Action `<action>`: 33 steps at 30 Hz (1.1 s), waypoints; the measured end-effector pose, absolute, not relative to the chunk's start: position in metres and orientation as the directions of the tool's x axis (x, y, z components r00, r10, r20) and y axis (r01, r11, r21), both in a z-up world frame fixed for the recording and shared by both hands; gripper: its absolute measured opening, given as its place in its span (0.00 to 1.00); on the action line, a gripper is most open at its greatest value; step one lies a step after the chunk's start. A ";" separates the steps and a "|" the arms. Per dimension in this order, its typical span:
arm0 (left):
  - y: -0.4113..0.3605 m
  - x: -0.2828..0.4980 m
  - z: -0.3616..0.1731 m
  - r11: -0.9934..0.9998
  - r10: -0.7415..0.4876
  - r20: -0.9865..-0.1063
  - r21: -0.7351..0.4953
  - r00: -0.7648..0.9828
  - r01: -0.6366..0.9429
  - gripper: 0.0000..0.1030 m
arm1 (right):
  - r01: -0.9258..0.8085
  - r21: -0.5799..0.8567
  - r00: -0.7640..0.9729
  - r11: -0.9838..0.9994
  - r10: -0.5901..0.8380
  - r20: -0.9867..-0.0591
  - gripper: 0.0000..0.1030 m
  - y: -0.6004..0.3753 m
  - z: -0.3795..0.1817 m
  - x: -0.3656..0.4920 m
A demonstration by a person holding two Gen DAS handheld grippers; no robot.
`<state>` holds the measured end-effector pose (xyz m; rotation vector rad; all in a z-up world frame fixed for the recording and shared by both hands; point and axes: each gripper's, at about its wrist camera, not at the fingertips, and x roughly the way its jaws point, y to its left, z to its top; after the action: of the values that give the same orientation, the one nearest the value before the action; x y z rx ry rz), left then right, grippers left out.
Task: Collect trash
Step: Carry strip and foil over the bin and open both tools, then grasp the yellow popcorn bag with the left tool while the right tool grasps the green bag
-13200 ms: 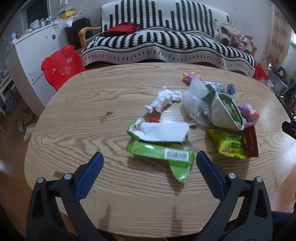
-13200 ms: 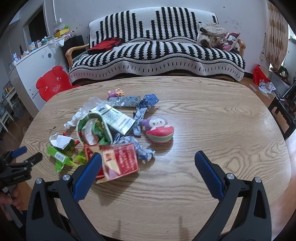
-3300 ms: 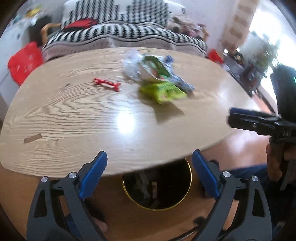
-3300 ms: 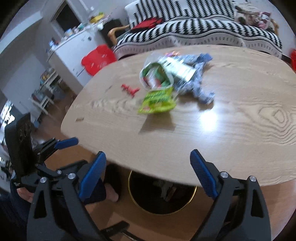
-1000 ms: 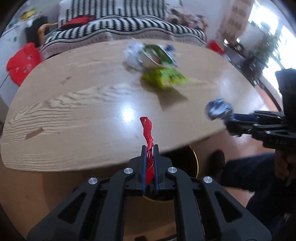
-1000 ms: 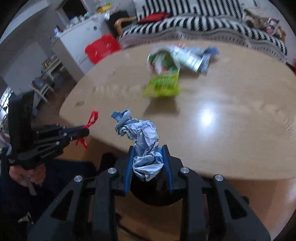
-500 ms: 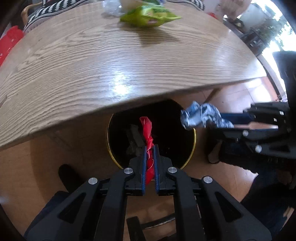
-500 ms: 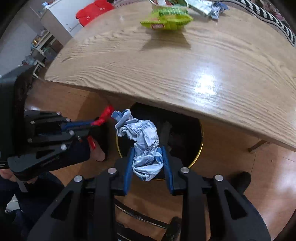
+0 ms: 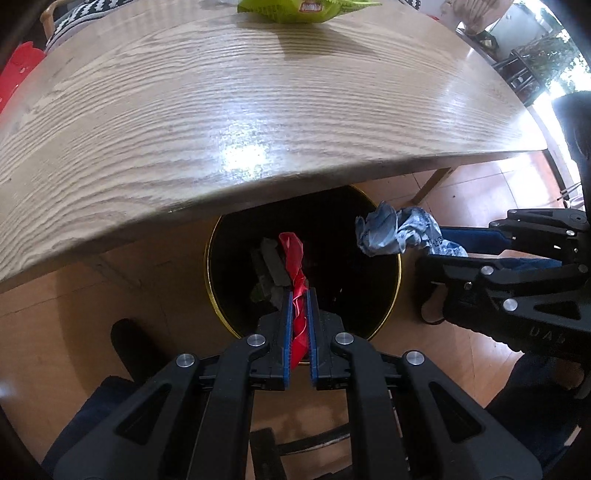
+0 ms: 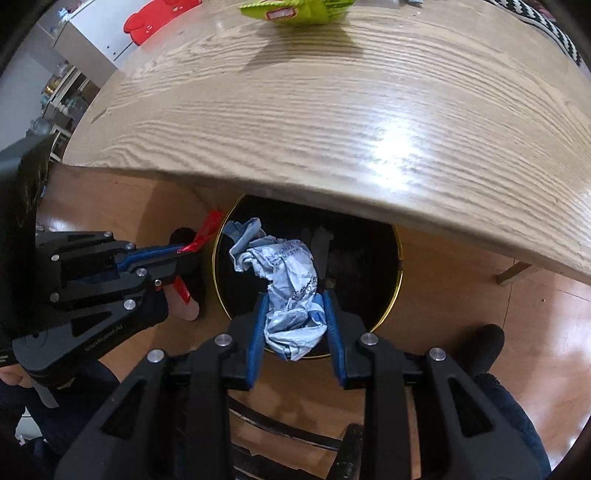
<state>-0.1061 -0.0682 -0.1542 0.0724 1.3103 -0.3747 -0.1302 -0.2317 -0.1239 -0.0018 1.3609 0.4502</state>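
Two pieces of trash were in your grip, both poised above the black bin [image 9: 221, 236] that sat on the floor, partly under the near edge of the worktop [image 9: 258, 110]. Your left hand-held gripper [image 9: 300, 295] was clenched on a red twisted strip [image 9: 293, 254], held over the middle of the bin's mouth. Your right hand-held gripper [image 10: 295, 295] was clamped on a crumpled silver-blue wrapper [image 10: 286, 269], over the bin in its own view, nearer the right rim as seen from the left wrist. That wrapper was light and bulky, so on release it might have caught the rim and fallen outside the bin. The thin strip could have clung to a pad. A green snack bag [image 9: 303, 7] lay on the worktop, well beyond the bin.
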 end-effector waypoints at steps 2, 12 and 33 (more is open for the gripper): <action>-0.068 -0.104 -0.154 0.938 -0.226 -0.952 -0.155 0.207 0.311 0.06 | -0.311 0.256 0.139 0.915 0.310 -0.941 0.29 -0.232 -0.123 -0.130; -0.071 -0.103 -0.149 0.937 -0.229 -0.952 -0.159 0.202 0.311 0.10 | -0.300 0.251 0.171 0.920 0.311 -0.935 0.63 -0.238 -0.118 -0.131; -0.076 -0.115 -0.124 0.927 -0.269 -0.940 -0.194 0.209 0.321 0.81 | -0.323 0.320 0.243 0.891 0.405 -0.881 0.67 -0.254 -0.075 -0.139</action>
<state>-0.1149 -0.0755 -0.1240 0.0471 1.2967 -0.4109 -0.1395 -0.2540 -0.0751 0.0772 1.2283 0.4982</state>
